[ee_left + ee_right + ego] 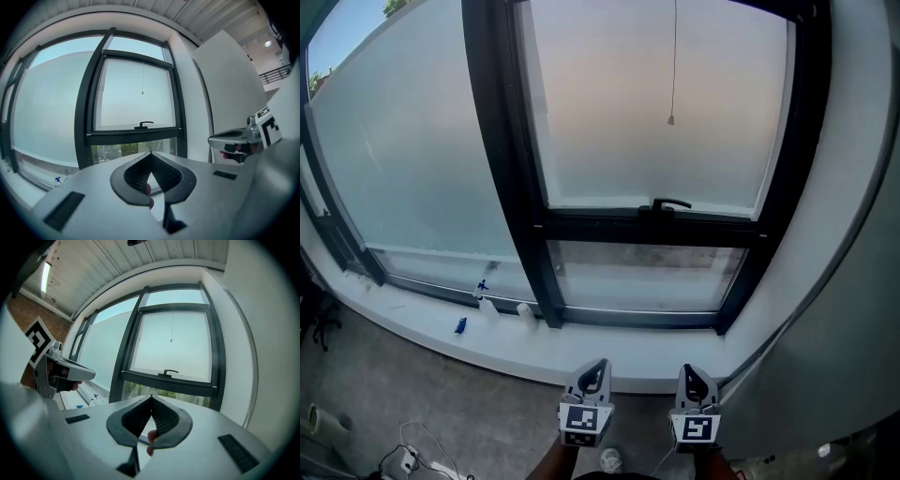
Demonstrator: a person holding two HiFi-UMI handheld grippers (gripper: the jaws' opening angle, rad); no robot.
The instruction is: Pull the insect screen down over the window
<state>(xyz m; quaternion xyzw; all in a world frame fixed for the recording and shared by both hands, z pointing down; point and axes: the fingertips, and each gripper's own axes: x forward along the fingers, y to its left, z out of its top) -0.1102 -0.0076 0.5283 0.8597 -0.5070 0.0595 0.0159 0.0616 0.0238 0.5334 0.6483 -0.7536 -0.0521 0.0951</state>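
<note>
We hold both grippers — left (pixel 594 367), right (pixel 693 372) — level before the window (pixel 661 112), jaws closed on nothing, well short of the cord (pixel 673 66).

Probable screen cord (pixel 670 119) before dark-framed window (pixel 609 141)

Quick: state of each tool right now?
Left tool: closed, holding nothing.
Right tool: closed, holding nothing.

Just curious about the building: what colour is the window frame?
The window frame is black, clearest in the head view.
</note>
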